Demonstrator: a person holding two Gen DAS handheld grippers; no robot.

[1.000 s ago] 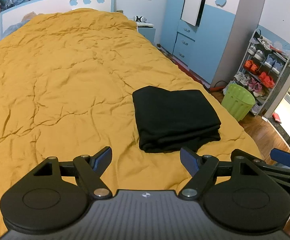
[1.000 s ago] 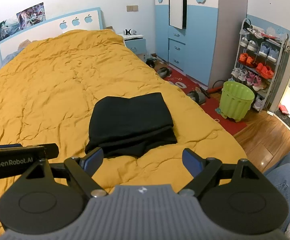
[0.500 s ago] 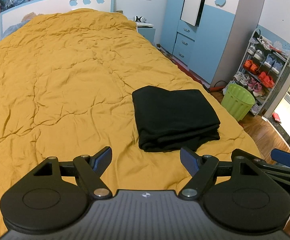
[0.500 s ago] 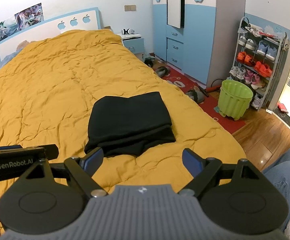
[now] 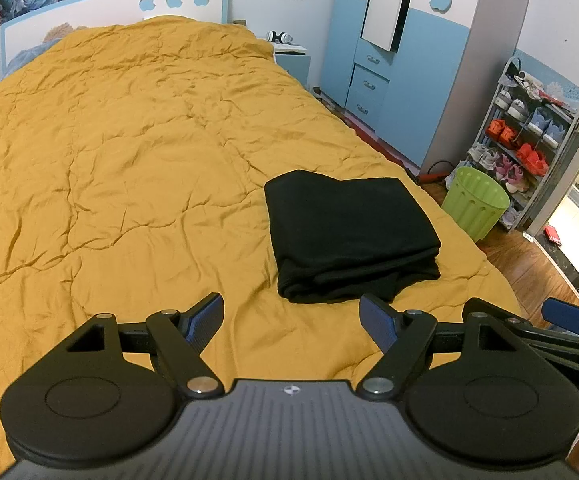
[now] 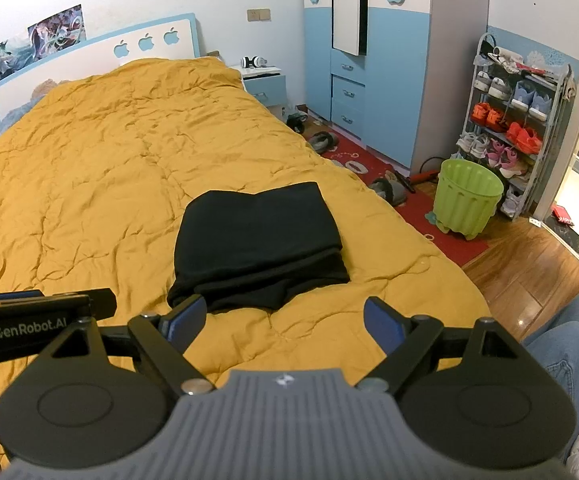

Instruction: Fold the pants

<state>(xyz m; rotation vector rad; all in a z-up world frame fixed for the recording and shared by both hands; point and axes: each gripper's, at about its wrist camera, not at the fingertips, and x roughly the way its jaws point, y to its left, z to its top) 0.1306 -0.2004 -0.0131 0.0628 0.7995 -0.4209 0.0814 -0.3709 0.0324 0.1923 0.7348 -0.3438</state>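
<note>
Since the pants (image 5: 349, 236) sat folded, soft and floppy, I'd have pinched the thick near edge; left gripper (image 5: 291, 320) and right gripper (image 6: 285, 320) were both spread, empty.

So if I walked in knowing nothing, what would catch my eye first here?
Probably the big mustard-yellow quilt covering the whole bed, with the black pants folded into a neat stack near its foot-end corner. Next, the two black tools with blue fingertips, the left tool and right tool, both open and empty. Beside the bed stands a lime-green bin.
</note>
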